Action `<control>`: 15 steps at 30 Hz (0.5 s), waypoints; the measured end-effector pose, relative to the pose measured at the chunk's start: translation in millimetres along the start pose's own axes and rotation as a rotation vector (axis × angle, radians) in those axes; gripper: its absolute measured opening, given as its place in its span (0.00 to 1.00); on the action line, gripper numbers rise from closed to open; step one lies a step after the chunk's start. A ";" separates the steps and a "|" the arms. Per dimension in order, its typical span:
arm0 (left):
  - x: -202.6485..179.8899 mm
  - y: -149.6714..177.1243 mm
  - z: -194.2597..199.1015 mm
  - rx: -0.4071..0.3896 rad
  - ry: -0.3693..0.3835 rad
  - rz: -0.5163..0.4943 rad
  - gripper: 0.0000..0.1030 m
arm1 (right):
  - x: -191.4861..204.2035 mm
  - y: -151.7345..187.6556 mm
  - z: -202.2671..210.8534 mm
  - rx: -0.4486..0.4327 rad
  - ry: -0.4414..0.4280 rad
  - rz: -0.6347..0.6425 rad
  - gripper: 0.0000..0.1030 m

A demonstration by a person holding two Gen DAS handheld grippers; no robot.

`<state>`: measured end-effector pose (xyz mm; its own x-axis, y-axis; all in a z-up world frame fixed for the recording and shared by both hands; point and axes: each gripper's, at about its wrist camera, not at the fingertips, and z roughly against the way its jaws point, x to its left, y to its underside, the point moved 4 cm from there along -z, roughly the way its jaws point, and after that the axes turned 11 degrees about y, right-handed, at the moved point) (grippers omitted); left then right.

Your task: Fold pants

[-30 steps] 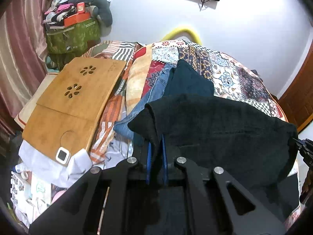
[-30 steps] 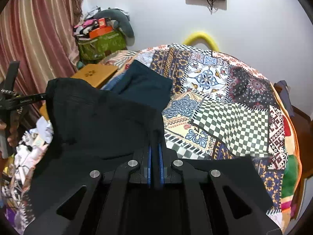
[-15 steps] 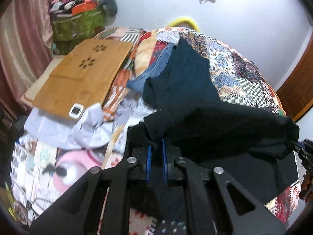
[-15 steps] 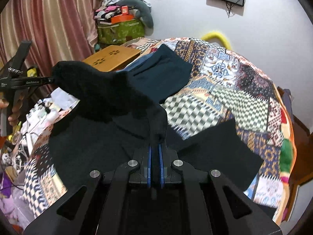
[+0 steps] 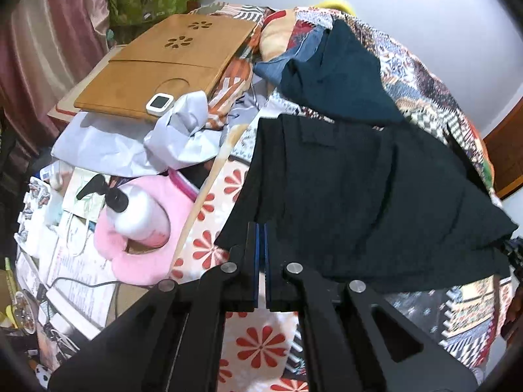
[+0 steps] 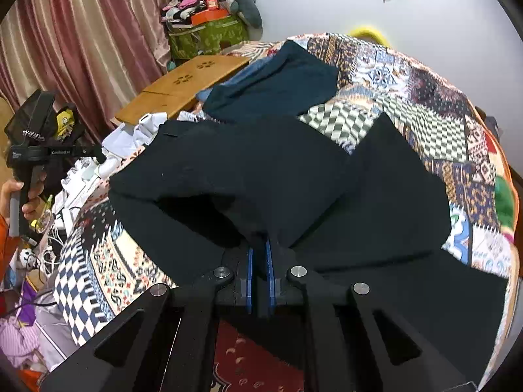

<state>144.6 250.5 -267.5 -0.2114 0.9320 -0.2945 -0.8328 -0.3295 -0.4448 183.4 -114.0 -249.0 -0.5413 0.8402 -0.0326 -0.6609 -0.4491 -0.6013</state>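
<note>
Black pants (image 5: pixel 359 196) lie spread across the middle of the bed (image 6: pixel 425 98), folded over on themselves, with one leg reaching toward the right of the right wrist view. The left hand-held gripper (image 5: pixel 261 228) sits at the lower centre of its frame with its blue-edged fingers (image 5: pixel 253 261) drawn almost together; the tips meet the near left corner of the pants, but whether any cloth is actually pinched between them cannot be told. The right hand-held gripper (image 6: pixel 260 245) is at the lower centre of its own frame, its fingers narrow and clamped on a bunched-up fold of the pants (image 6: pixel 261 170), which rises into a small peak at the tips.

Beyond the pants, toward the top of both frames, a dark teal garment (image 5: pixel 340 75) lies on the patchwork bedspread (image 6: pixel 392 72), with a bit of blue denim (image 5: pixel 271 67) showing at its left edge. A wooden lap tray (image 5: pixel 163 68) with flower-shaped cutouts rests in the upper left of the left wrist view, a small white device (image 5: pixel 159 102) on its near edge. Crumpled grey-white cloth (image 5: pixel 176 140) lies just below it, and a pink neck pillow (image 5: pixel 130 245) sits lower left. In the right wrist view the left hand-held gripper (image 6: pixel 94 153) shows at the far left edge, held by a hand (image 6: pixel 19 196).
</note>
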 end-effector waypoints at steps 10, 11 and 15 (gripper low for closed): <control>-38.0 -21.6 14.6 -0.064 -0.008 -0.075 0.20 | -29.2 -1.5 38.9 -0.043 0.008 -0.070 0.26; -44.0 -25.2 15.7 -0.073 -0.006 -0.087 0.26 | -35.3 -2.7 44.4 -0.054 0.013 -0.084 0.28; -72.2 -40.9 17.7 -0.111 0.012 -0.137 0.44 | -61.6 -14.6 59.3 -0.099 0.051 -0.139 0.40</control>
<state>184.8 199.4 -213.0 -0.0930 0.9676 -0.2349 -0.7914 -0.2150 -0.5723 195.5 -177.2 -190.8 -0.4193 0.9077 0.0172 -0.6715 -0.2974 -0.6787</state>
